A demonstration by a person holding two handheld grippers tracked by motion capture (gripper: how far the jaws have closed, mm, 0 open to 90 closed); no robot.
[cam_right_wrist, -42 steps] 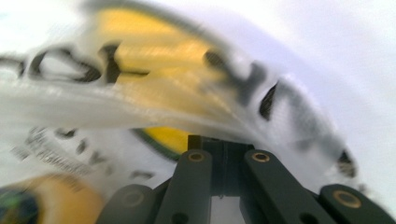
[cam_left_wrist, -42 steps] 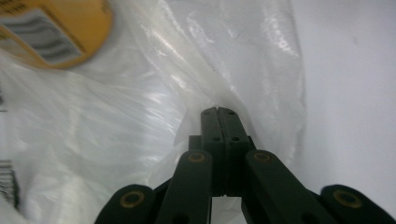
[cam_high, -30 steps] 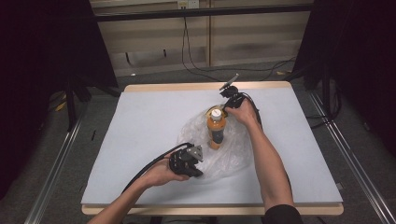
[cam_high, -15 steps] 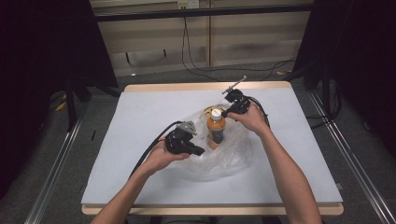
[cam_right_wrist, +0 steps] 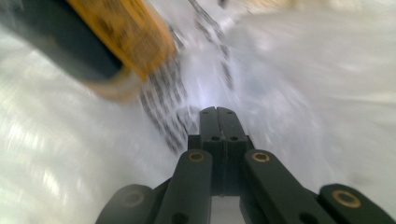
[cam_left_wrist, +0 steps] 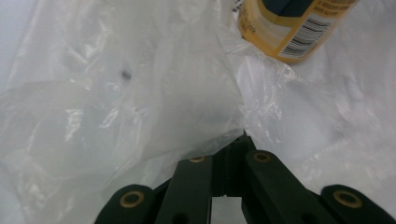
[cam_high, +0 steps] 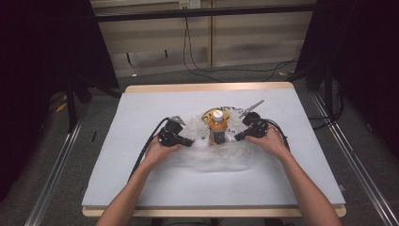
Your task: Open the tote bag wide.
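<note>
So nearest the camera both forearms come in from the bottom edge and angle up over the pale table (cam_high: 141, 188). A crumpled clear plastic bag (cam_high: 216, 157) is spread out in the middle of it, and the two hands sit at its left and right edges. The left hand-held gripper (cam_high: 188, 141) has its jaws pressed together, and a fold of the bag drapes right over their tips in the left gripper view, so it looks like it's pinching the plastic there, though the exact bite is hidden by the film. The right hand-held gripper (cam_high: 236, 137) also has its jaws closed tight against each other with the bag all around the tips; that view is blurry, so I can't tell if plastic is actually caught between them. Standing upright between the two grippers is an orange bottle (cam_high: 217, 128) with a white cap, sitting in the bag. Just behind it there's a yellow round thing (cam_high: 210, 113) partly under the plastic.
</note>
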